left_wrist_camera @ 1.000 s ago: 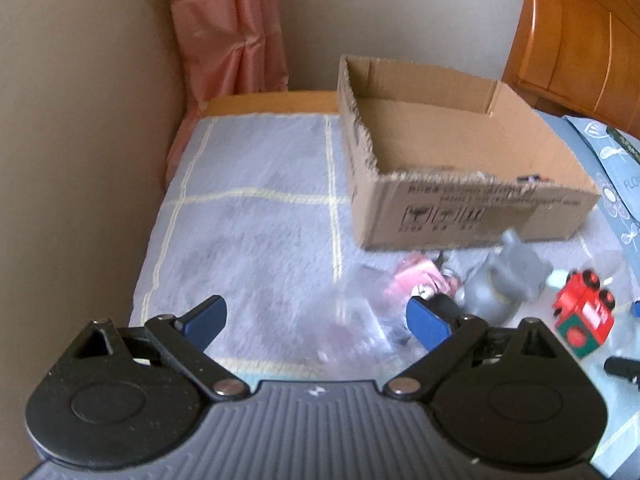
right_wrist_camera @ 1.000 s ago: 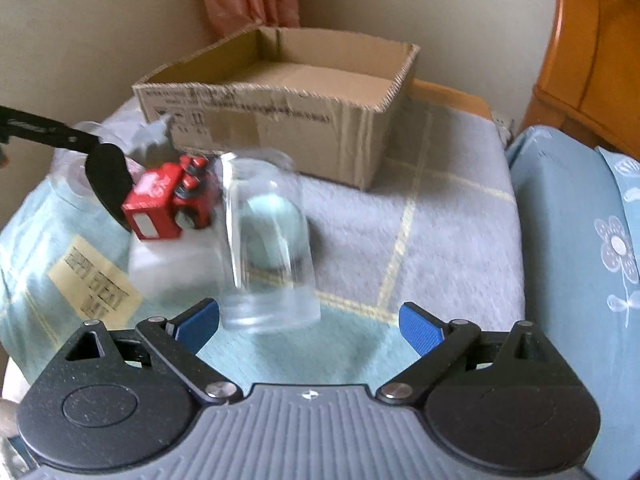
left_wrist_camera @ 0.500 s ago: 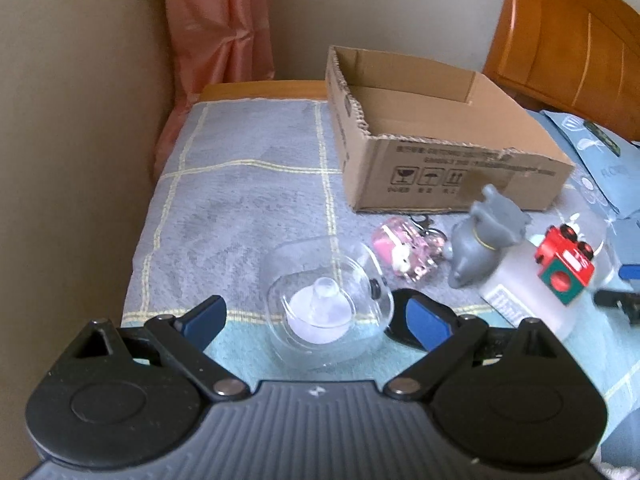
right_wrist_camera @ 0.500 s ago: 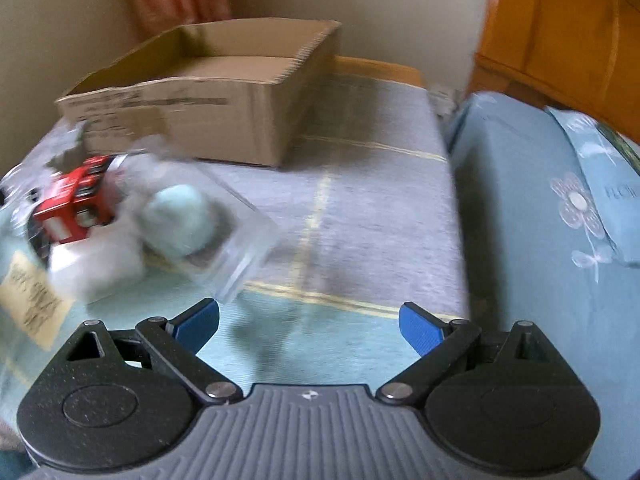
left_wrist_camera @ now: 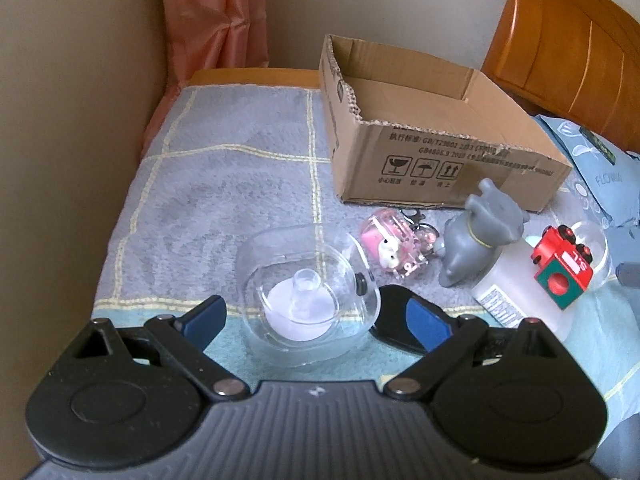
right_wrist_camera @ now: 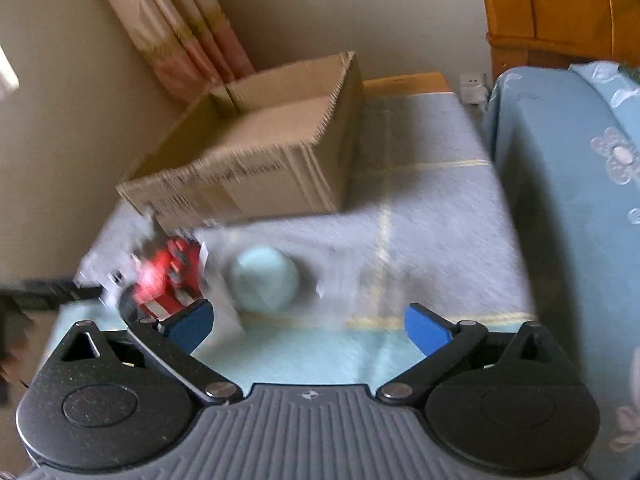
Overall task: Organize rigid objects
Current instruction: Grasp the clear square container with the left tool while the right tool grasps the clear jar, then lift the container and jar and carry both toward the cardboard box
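Observation:
My left gripper is open, with a clear plastic container lying between its fingers on the grey blanket. Past it lie a pink transparent toy, a grey elephant figure, a frosted bottle and a red toy train. An open cardboard box stands behind them. My right gripper is open and empty. The right wrist view is blurred; just ahead are a clear glass with a pale green ball, the red train and the box.
A wall runs along the left side. A pink curtain hangs in the back corner. A wooden headboard and blue floral bedding lie to the right. A dark flat object lies under my left gripper's right finger.
The left gripper pulled back and the clear container came between its fingers. The right gripper swung about; the glass with the ball, upright earlier, now looks tipped and blurred.

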`<state>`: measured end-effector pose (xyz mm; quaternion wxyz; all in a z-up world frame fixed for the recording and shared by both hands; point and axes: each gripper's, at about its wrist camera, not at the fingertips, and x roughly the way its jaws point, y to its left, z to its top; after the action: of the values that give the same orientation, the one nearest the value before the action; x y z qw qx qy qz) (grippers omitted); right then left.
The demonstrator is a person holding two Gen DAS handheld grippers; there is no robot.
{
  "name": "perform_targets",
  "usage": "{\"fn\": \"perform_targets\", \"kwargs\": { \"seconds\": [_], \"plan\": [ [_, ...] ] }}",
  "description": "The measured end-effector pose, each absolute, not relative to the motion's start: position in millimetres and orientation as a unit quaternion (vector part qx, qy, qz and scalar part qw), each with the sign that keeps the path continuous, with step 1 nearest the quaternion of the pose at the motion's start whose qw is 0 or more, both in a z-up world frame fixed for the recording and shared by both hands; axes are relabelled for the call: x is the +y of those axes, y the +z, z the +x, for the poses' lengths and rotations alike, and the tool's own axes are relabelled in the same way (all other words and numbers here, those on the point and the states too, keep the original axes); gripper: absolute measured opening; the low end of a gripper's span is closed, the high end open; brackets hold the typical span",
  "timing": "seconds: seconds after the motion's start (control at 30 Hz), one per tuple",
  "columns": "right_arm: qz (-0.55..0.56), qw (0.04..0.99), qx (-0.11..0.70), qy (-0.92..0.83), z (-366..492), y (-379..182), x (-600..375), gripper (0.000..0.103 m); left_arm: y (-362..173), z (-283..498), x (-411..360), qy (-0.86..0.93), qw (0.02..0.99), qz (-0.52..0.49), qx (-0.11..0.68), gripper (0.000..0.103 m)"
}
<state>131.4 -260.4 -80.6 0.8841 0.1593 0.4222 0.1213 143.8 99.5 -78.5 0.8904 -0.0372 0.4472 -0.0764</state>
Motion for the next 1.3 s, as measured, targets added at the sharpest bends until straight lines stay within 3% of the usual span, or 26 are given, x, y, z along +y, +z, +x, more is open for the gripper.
{"fn": "perform_targets", "kwargs": {
  "seconds": [0.47, 1.03, 1.3],
  "plan": [
    [0.174, 0.873, 0.451, 0.063, 148, -90, -252, 0.103, -90, 153, 104, -0.063, 0.885, -0.053, 0.458, 0.096],
    [-0.010, 0.891, 0.453, -0.006, 132, -121, -231, 0.103, -98, 156, 101, -0.046, 0.891, -0.047, 0.449, 0.097],
    [-0.013, 0.898, 0.440, 0.006, 129, -121, -233, 0.103, -96, 148, 109, -0.041, 0.892, -0.036, 0.449, 0.097]
  ]
}}
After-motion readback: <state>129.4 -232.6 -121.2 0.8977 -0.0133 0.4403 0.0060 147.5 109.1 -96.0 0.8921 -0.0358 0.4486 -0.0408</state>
